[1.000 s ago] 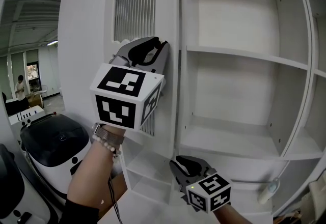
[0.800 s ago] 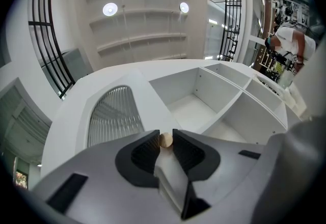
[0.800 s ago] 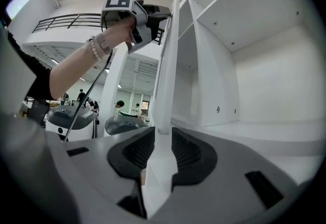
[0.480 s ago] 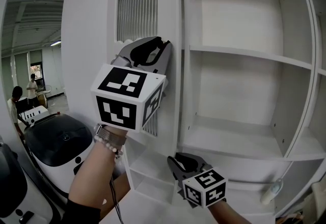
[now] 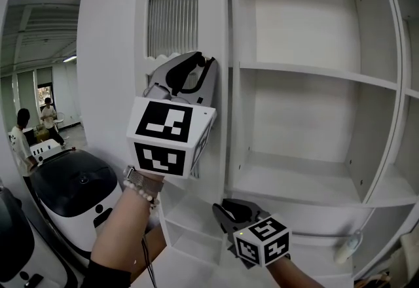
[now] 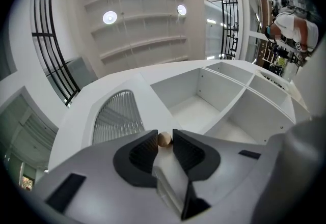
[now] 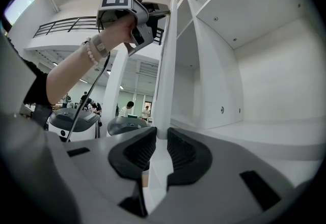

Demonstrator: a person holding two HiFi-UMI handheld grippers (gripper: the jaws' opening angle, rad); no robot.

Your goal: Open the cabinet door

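Observation:
The white cabinet door (image 5: 118, 84), with an arched ribbed window (image 5: 172, 8), stands swung out from the cabinet. In the right gripper view the door's edge (image 7: 165, 55) shows edge-on. My left gripper (image 5: 208, 64) is raised at the door's free edge and points upward. It is shut on the small round wooden knob (image 6: 164, 139), which sits between the dark pads (image 6: 141, 154). The head view hides the knob behind the jaws. My right gripper (image 5: 221, 209) hangs low in front of the lower shelves, below the door. Its jaws stand a narrow gap apart with nothing gripped.
Open white shelves (image 5: 314, 71) fill the cabinet at the right, with lower compartments (image 5: 190, 228) beneath the door. A black-and-white machine (image 5: 72, 182) stands at the lower left. People (image 5: 23, 143) stand in the room far behind it.
Both grippers keep their places, and the left stays shut on the knob. The people in the background have walked.

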